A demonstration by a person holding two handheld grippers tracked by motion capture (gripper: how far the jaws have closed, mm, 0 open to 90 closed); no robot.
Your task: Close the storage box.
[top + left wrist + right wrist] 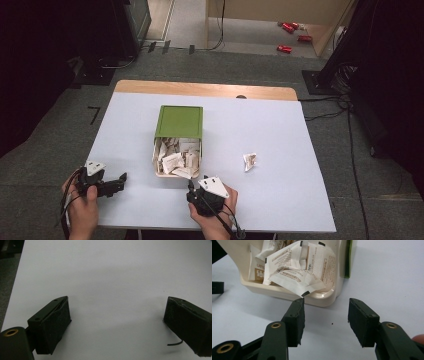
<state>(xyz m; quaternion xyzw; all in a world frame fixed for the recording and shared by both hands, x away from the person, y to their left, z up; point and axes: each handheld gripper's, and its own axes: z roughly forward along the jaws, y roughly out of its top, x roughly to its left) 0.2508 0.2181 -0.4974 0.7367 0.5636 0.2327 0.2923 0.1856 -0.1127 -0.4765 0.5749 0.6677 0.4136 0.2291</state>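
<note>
The work looks like gathering paper sachets into a box, and it seems nearly done, judging by how things lie: most sachets sit inside and one lies outside.

At the left, the left gripper point(121, 178) rests on the white table point(280, 200), well apart from the box. In the left gripper view its jaws stand wide apart with nothing but bare table between them.

In the middle stands the cream box point(156, 171), its green lid point(179, 121) slid back over the far half. The open near half holds a loose heap of sachets point(176, 159), some leaning over the rim.

Just below the box's near corner, the right gripper point(326, 316) points at that corner, jaws partly open and empty.

To the right, a single crumpled sachet point(250, 161) lies on the table, apart from the box; it appears to be what is left to collect.
</note>
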